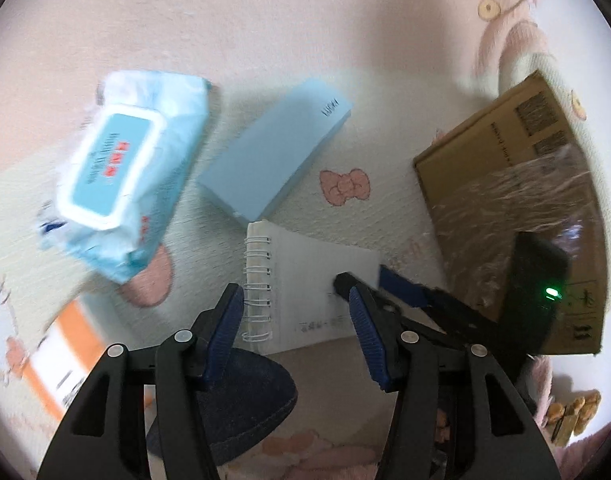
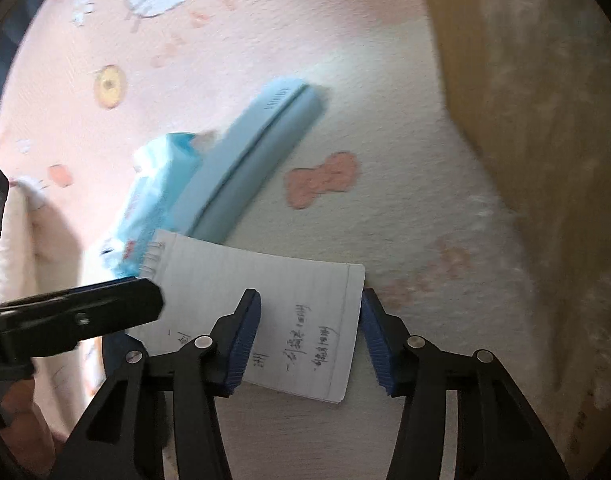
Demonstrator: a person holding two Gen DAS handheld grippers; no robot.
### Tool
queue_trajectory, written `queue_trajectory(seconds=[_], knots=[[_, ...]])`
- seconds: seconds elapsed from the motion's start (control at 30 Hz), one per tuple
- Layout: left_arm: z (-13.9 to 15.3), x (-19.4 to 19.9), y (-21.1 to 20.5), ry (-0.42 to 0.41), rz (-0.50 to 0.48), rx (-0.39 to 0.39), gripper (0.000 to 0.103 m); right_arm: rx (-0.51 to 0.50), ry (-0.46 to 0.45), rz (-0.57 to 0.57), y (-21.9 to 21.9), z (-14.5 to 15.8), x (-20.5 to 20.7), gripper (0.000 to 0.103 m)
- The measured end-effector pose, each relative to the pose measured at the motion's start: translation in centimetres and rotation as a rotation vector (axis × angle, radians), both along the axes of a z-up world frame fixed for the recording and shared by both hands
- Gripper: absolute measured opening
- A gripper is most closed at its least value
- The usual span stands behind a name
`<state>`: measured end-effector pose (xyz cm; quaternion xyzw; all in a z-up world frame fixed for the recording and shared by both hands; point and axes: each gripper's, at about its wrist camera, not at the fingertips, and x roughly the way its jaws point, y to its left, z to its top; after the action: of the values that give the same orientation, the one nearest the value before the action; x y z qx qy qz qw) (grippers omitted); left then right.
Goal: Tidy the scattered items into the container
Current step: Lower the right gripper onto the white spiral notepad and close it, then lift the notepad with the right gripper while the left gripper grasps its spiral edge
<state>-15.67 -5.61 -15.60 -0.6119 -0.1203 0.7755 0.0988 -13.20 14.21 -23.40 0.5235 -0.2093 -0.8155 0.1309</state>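
A white spiral notebook (image 1: 305,280) (image 2: 265,300) with handwriting lies flat on the rug. My right gripper (image 2: 309,300) (image 1: 369,282) straddles its right edge. One finger rests over the page and the other sits just off the edge, so the jaws stand apart without clamping it. My left gripper (image 1: 295,294) hangs open above the notebook's spiral side, holding nothing; one of its fingers (image 2: 105,308) shows in the right wrist view. A wet-wipes pack (image 1: 117,184) (image 2: 153,200) and a light blue box (image 1: 277,148) (image 2: 245,160) lie beyond the notebook. The cardboard box (image 1: 517,200) (image 2: 525,120) stands to the right.
A pink and cream cartoon rug (image 1: 265,20) covers the floor. An orange and white packet (image 1: 65,348) lies at the lower left. A dark denim shape (image 1: 241,400) sits under the left gripper. Clear film wraps part of the cardboard box.
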Motion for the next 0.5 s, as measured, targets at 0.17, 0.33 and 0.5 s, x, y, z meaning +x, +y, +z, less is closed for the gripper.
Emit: queue_trajectory(seconds=[0.17,0.33,0.5], knots=[[1.4,2.3,-1.8,0.004,0.065,-0.008,0.059,-0.125,-0.039,0.103,-3.3,0.3,-1.1,0.048],[2.6,3.8,-3.7,0.054,0.088,-0.010,0.059,-0.133,-0.007,0.180,-6.2,0.4,-0.9,0.048],[3.1,1.4,-2.4,0.110,0.056,0.012,0.059,-0.171,-0.014,0.125,-5.6,0.4,-1.8,0.048]])
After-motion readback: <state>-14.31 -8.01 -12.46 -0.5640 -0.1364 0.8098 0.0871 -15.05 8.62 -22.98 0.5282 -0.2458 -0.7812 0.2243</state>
